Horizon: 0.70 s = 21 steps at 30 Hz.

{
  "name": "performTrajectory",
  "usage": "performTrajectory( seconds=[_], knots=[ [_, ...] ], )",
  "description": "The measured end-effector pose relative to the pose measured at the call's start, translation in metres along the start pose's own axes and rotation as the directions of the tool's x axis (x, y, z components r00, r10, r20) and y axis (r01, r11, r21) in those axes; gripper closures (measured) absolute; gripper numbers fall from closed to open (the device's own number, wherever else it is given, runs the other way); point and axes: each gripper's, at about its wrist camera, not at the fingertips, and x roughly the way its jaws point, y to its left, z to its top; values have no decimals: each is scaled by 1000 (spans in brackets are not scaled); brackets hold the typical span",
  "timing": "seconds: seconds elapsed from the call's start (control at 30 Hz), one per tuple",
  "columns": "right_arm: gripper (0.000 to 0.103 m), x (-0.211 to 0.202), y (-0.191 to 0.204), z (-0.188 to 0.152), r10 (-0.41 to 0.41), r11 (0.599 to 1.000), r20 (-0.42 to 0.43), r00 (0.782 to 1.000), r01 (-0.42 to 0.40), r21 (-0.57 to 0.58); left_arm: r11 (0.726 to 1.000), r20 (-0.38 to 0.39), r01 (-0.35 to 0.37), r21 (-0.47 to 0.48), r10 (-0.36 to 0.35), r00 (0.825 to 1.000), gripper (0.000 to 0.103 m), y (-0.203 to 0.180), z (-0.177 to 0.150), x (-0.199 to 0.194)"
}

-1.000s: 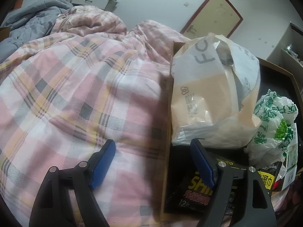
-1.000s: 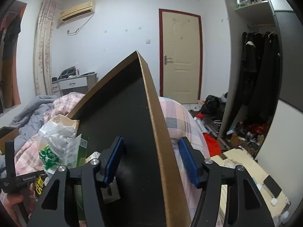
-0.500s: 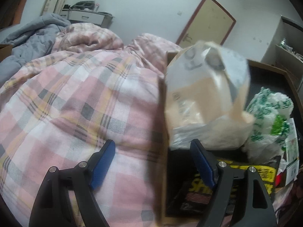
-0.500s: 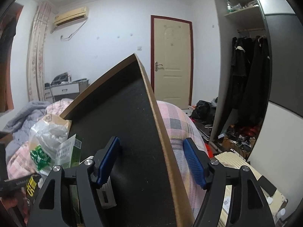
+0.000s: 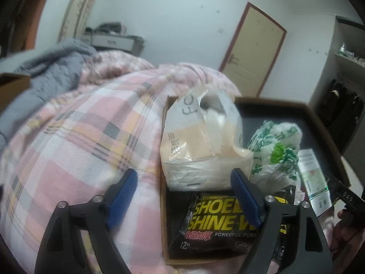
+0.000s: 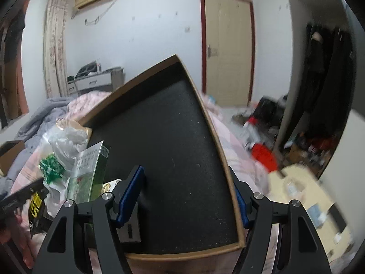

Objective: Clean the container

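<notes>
A cardboard box [image 5: 162, 182] with a black floor [image 6: 171, 137] lies on a pink plaid quilt [image 5: 75, 150]. In its left half are a tan and white bag [image 5: 194, 141], a green-printed plastic bag [image 5: 276, 146], a black shoe-shine wipes packet [image 5: 219, 217] and a green carton [image 5: 314, 178]. My left gripper [image 5: 183, 172] straddles the box's left wall and its jaws are opening, with no pad touching it. My right gripper [image 6: 184, 170] straddles the right wall, open, with its outer finger close behind the wall. The carton [image 6: 89, 171] and printed bag [image 6: 51, 166] show left of it.
A grey blanket [image 5: 57, 68] lies at the quilt's far side, with a small cardboard box [image 5: 11, 86] at the left edge. Behind stand a door [image 6: 228, 50] and a wardrobe with dark clothes [image 6: 326, 80]. Clutter covers the floor [image 6: 262, 155] to the right of the bed.
The left gripper's jaws have widened and its view has tipped up, showing more of the room. The right gripper sank, and the box's right wall now sits close to its outer finger.
</notes>
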Motion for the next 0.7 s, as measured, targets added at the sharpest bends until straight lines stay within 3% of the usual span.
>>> performTrajectory(
  seconds=[0.13,0.27,0.33,0.47,0.53,0.7],
  knots=[
    [36,21,13,-9,31,998,-98,995,-36,-48,998,-3,-60,-28,60,998,14,18,1,0],
    [36,18,27,-16,13,992,-111,994,-27,-126,992,7,-120,-46,120,993,14,33,3,-9],
    [36,12,29,-15,30,990,-117,993,-45,-135,994,39,-95,-59,98,994,14,34,3,-20],
    [36,7,30,-18,-24,987,-109,994,6,-161,999,98,-14,-44,18,995,14,26,1,-34],
    [36,10,22,-16,-19,991,-121,992,3,-130,1000,85,-24,-4,25,996,14,17,0,-33],
    [36,7,21,-16,-34,990,-111,993,19,-141,999,32,-28,-30,28,999,14,32,3,-18]
  ],
)
